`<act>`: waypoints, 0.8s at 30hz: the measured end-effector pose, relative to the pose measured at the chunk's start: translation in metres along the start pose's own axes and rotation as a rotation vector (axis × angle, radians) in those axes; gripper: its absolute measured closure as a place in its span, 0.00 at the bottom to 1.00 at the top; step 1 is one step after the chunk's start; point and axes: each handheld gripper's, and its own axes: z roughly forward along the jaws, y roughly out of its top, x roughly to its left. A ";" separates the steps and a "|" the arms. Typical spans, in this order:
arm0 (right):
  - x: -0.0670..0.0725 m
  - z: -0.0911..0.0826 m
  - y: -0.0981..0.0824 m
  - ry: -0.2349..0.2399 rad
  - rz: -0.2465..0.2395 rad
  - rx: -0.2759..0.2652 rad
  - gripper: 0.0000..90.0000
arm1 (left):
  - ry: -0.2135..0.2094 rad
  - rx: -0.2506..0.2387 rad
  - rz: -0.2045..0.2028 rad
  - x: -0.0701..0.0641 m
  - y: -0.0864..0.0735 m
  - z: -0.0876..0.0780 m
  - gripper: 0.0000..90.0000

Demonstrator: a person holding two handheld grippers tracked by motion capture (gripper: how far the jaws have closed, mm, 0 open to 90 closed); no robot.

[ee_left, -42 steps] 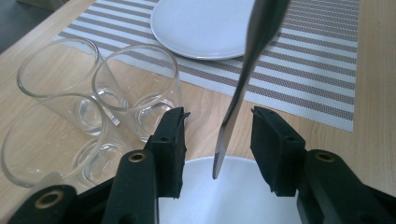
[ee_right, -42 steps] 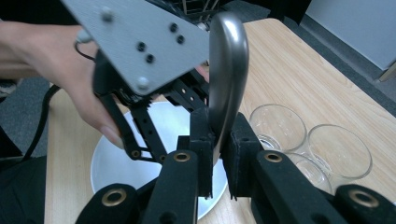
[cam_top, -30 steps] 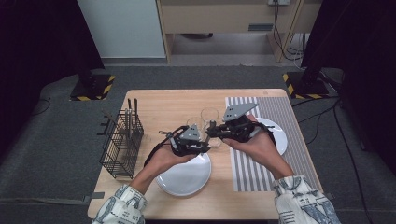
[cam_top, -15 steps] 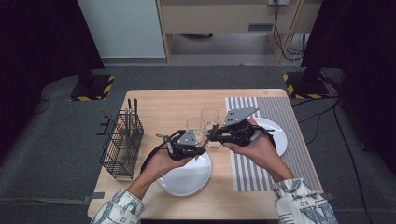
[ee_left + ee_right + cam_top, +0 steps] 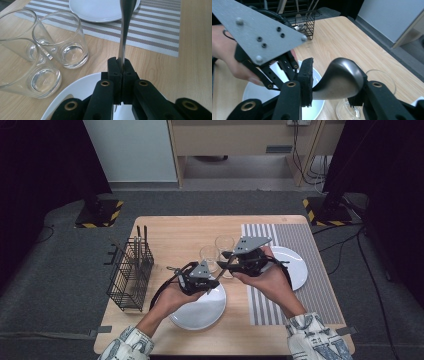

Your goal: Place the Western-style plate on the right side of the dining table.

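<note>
Wooden table [image 5: 175, 232], 2 grippers meeting over it.
Your left gripper [image 5: 119, 65] clamps the spoon [image 5: 125, 30] handle; your right gripper [image 5: 334, 77] jaws, just opening, flank its bowl.

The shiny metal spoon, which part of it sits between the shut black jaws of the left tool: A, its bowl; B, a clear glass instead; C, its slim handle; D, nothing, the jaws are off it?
C: in the left gripper view the left tool is shut on the slim handle of the shiny metal spoon, whose bowl lies between the right tool's jaws.
</note>
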 end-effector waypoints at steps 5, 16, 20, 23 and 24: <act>0.000 0.000 -0.003 -0.027 -0.002 -0.010 0.66 | -0.015 -0.009 -0.007 0.001 -0.003 -0.003 0.99; -0.012 0.000 -0.027 -0.052 0.063 -0.009 0.61 | -0.022 0.013 0.002 0.003 -0.006 -0.003 0.99; -0.015 -0.003 -0.037 -0.061 0.081 -0.015 0.61 | -0.030 0.014 -0.002 0.004 -0.006 -0.003 0.99; -0.017 -0.004 -0.042 -0.064 0.096 -0.021 0.61 | -0.034 0.018 -0.005 0.004 -0.006 -0.003 0.99; -0.018 -0.005 -0.045 -0.067 0.101 -0.018 0.61 | -0.033 0.020 -0.008 0.004 -0.006 -0.004 0.99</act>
